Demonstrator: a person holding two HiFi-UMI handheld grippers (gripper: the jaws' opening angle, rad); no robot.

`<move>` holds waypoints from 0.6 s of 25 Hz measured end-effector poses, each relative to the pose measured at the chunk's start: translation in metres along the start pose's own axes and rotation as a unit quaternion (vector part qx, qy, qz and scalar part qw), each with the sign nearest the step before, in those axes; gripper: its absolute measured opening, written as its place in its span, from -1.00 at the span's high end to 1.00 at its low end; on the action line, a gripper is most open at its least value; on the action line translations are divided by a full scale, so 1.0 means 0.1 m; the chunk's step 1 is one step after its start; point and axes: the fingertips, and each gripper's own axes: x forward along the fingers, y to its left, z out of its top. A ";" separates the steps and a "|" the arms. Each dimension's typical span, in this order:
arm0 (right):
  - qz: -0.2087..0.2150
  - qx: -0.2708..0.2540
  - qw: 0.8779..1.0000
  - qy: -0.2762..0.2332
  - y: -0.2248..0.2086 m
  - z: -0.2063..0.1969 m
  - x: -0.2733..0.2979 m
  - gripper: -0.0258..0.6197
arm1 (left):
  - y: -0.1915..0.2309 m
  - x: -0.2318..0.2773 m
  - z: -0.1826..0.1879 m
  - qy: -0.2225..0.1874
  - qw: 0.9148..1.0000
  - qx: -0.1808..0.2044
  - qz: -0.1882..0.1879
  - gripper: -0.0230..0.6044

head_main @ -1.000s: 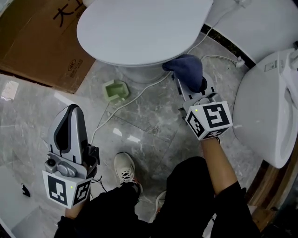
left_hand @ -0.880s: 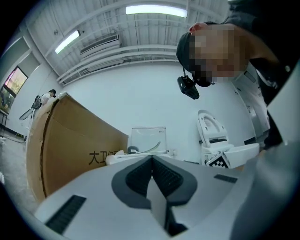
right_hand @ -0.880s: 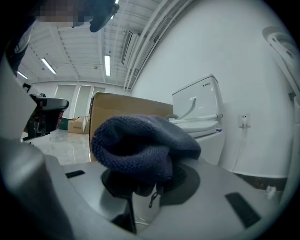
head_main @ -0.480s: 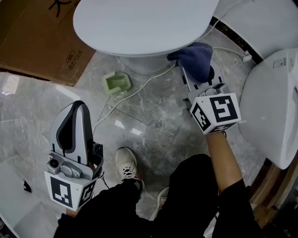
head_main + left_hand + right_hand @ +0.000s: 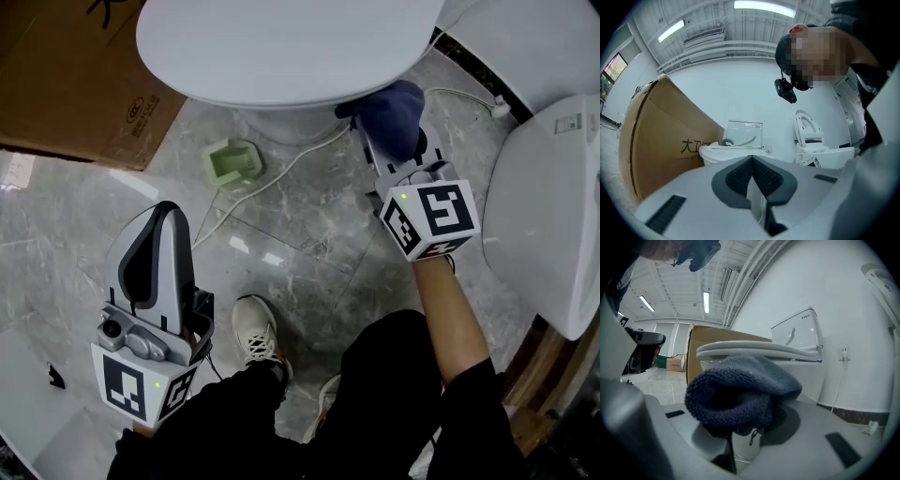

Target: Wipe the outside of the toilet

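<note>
"大工" cardboard box [image 5: 661,140] beside toilet [image 5: 281,47]

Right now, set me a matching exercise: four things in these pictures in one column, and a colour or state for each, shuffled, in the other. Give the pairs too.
Things:
1. cloth
2. left gripper
3. small tray
4. cardboard box

Colours or states:
A. brown, with dark print
B. shut, holding nothing
C. dark blue, bunched up
D. pale green

Pairs: 1-C, 2-B, 3-D, 4-A
</note>
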 end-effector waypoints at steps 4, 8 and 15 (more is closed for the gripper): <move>0.005 0.001 1.000 0.009 0.01 -0.13 0.05 0.62 | 0.01 0.01 -0.03 0.003 1.000 -0.016 -0.005 0.89; 0.006 -0.001 1.000 0.016 0.01 -0.27 0.11 0.62 | 0.03 0.03 -0.07 0.006 1.000 -0.016 -0.004 0.89; 0.009 0.018 1.000 0.024 0.01 -0.60 0.23 0.61 | 0.09 0.03 -0.11 0.014 1.000 -0.019 0.003 0.89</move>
